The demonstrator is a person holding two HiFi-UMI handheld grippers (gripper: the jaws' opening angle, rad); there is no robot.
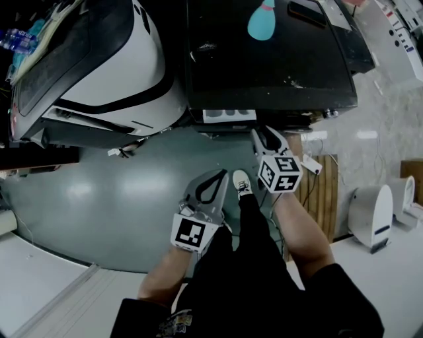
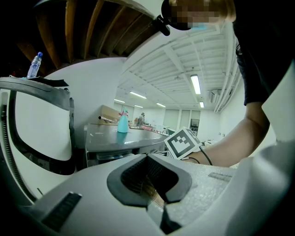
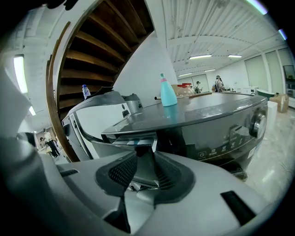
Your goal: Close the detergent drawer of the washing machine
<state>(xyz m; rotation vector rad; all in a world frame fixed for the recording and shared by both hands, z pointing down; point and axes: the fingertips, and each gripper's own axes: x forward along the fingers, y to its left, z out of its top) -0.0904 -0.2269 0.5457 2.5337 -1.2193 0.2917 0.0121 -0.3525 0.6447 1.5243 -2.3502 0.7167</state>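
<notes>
Washing machine (image 1: 264,59): dark, top centre of the head view, a white appliance (image 1: 112,59) beside it on the left.
Detergent drawer (image 1: 229,115): pulled out, sticks forward from the machine's front edge over the floor.
Right gripper (image 1: 263,133): jaws partly spread, nothing pinched, tips just beside the drawer's right front corner; contact unclear.
Left gripper (image 1: 222,174): jaws pressed together, empty, low near the person's shoe (image 1: 241,182), well apart from the drawer.
Spray bottle (image 1: 261,20): teal, on the machine's top.
</notes>
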